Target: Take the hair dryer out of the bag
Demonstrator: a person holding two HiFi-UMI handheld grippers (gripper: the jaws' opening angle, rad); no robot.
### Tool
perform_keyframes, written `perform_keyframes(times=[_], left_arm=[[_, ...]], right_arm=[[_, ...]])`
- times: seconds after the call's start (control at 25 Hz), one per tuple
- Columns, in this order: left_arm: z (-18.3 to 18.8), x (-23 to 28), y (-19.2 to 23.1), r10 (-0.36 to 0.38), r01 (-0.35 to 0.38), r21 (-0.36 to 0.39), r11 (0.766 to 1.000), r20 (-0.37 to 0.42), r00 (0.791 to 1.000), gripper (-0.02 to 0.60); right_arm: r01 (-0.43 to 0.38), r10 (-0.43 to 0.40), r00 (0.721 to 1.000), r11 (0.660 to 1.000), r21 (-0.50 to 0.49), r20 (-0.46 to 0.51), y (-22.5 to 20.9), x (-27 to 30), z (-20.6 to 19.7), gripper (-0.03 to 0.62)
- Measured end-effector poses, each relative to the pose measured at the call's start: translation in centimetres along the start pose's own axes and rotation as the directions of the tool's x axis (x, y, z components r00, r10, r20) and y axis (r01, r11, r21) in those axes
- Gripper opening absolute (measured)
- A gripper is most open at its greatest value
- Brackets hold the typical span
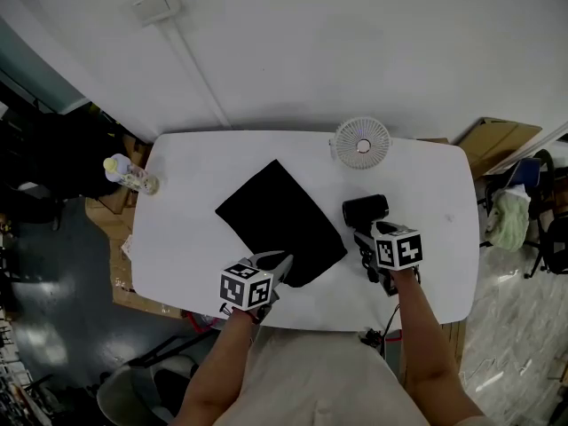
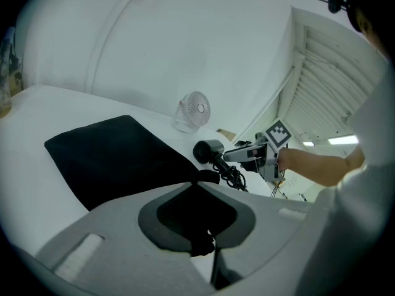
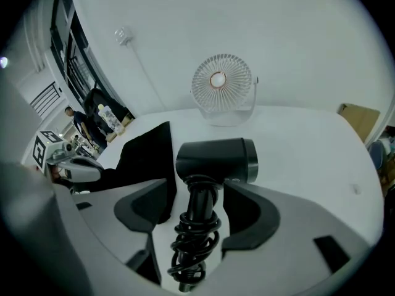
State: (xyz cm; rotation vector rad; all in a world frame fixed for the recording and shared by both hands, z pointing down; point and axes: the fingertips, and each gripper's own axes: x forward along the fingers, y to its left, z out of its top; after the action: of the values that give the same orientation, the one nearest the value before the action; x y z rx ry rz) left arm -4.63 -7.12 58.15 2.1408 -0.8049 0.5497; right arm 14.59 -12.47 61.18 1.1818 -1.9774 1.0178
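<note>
A flat black bag (image 1: 280, 220) lies in the middle of the white table (image 1: 435, 193). My left gripper (image 1: 282, 264) is shut on the bag's near corner; black fabric (image 2: 117, 156) is pinched between its jaws (image 2: 199, 187). The black hair dryer (image 1: 365, 209) lies on the table to the right of the bag, outside it, its cord wound round the handle. My right gripper (image 1: 362, 238) stands open over it. In the right gripper view the handle (image 3: 199, 208) lies between the jaws (image 3: 197, 193) with a gap on each side, and the dryer's head (image 3: 216, 159) points right.
A small white desk fan (image 1: 361, 142) stands at the table's far edge, just beyond the dryer. A plastic bottle (image 1: 129, 174) stands at the far left corner. Cardboard (image 1: 497, 140) and clutter lie on the floor to the right of the table.
</note>
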Motion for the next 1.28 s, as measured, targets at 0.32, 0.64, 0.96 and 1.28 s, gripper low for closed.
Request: perform_keyframes(times=[0.32, 0.64, 0.96, 1.28], left_arm=[[1.3, -0.6, -1.9, -0.015, 0.013, 0.08, 0.997, 0.027, 1.0, 0.066], [3.3, -2.4, -4.1, -0.023, 0.004, 0.171, 0.985, 0.106, 0.994, 0.143], [6.9, -4.2, -8.2, -0.143, 0.073, 0.267, 0.961, 0.254, 0.957, 0.141], [8.0, -4.4, -9.8, -0.178, 0.091, 0.299, 0.95, 0.278, 0.944, 0.073]], right_arm=[[-0.096, 0.102, 0.991, 0.994, -0.06, 0.09, 4.2, -2.7, 0.4, 0.29], [-0.197, 0.218, 0.963, 0.971, -0.134, 0.16, 9.7, -5.1, 0.1, 0.288], [-0.226, 0.266, 0.919, 0.96, -0.165, 0.291, 11.9, -8.3, 1.8, 0.138], [-0.235, 0.284, 0.897, 0.956, -0.177, 0.339, 12.4, -9.7, 2.3, 0.021]])
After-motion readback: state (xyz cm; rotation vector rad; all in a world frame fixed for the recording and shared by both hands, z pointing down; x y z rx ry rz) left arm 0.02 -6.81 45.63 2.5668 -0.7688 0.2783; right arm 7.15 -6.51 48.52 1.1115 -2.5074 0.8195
